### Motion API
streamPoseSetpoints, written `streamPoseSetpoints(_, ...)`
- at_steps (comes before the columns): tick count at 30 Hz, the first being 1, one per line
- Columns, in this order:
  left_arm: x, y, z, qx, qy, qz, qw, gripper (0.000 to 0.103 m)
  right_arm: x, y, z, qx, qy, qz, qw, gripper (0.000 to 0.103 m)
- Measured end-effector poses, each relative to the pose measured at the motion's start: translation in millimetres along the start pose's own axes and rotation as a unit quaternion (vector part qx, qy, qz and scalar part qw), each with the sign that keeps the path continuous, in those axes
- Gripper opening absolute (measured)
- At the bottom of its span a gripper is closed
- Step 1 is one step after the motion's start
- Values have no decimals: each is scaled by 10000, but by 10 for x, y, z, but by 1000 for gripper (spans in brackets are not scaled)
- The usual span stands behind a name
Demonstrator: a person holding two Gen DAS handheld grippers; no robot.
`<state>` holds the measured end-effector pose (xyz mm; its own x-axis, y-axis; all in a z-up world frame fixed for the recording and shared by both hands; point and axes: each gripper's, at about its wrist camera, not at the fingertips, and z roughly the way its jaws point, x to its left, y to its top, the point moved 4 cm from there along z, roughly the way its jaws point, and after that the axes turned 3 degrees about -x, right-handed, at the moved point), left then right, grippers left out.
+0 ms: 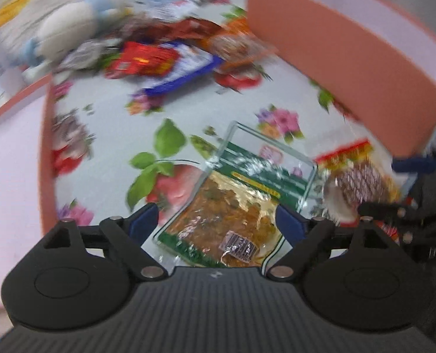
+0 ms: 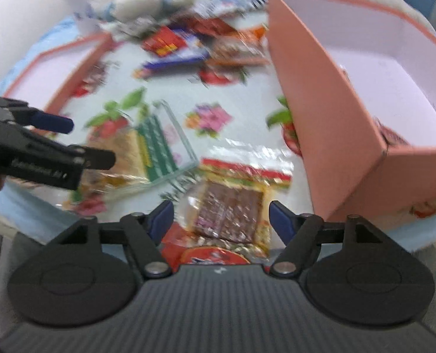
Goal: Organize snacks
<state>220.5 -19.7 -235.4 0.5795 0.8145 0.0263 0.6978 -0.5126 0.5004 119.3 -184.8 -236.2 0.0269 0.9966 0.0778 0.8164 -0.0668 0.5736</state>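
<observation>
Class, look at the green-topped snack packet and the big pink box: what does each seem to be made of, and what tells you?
Green-topped snack packet: looks like thin clear plastic film, glossy; glare streaks cross it and the snack shows through.
Pink box: seems to be stiff card, matt; flat straight walls, sharp folded corner, no shine, paler inside.

Two packets (image 2: 229,206) (image 1: 232,206) side by side on tablecloth (image 1: 115,117), between two boxes (image 2: 321,103) (image 1: 12,161).

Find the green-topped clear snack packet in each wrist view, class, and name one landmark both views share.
Left wrist view: green-topped packet lies low and central, between the open left gripper fingers.
Right wrist view: same packet lies left of centre, beside the red-topped packet.
Shared landmark: the tall pink box at right.
</observation>
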Motion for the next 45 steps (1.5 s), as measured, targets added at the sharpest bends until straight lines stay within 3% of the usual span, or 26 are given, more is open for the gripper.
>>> streamPoseSetpoints(5, -30, -59, 267, 242, -176, 572, 9979, 99, -17, -76, 156, 255, -160, -141, 9994, 81)
streamPoseSetpoints(11, 29, -145, 355, 283, -376, 296, 9985, 100, 56, -86, 270, 332, -33, -557, 9979, 88)
streamPoseSetpoints(15, -114, -232, 339, 166, -235, 326, 9991, 100, 105, -89, 314, 278, -22, -765, 9967, 89)
streamPoseSetpoints(17, -171, -260, 321, 142, -107, 247, 9995, 95, 116, -80, 313, 261, 23, -859, 9960, 83)
streamPoseSetpoints(21, -234, -281, 252, 110, 5, 22, 9999, 82, 181, -42, 258, 144, 101, -1001, 9948, 54)
streamPoseSetpoints(26, -265, -313, 125, 58, 9, -448, 9990, 54, 169, -10, 229, 67, 191, -936, 9954, 51)
streamPoseSetpoints(29, -255, -313, 46, 44, 13, -903, 9959, 44, 136, 1, 160, -23, 191, -811, 9965, 51)
streamPoseSetpoints(44, -245, -88, -823, -678, 437, -1951, 9775, 39, -77, 157, -735, -1013, 232, -372, 9939, 48)
streamPoseSetpoints(45, -261, -68, -902, -746, 440, -1984, 9763, 39, -97, 166, -810, -1107, 179, -354, 9931, 27)
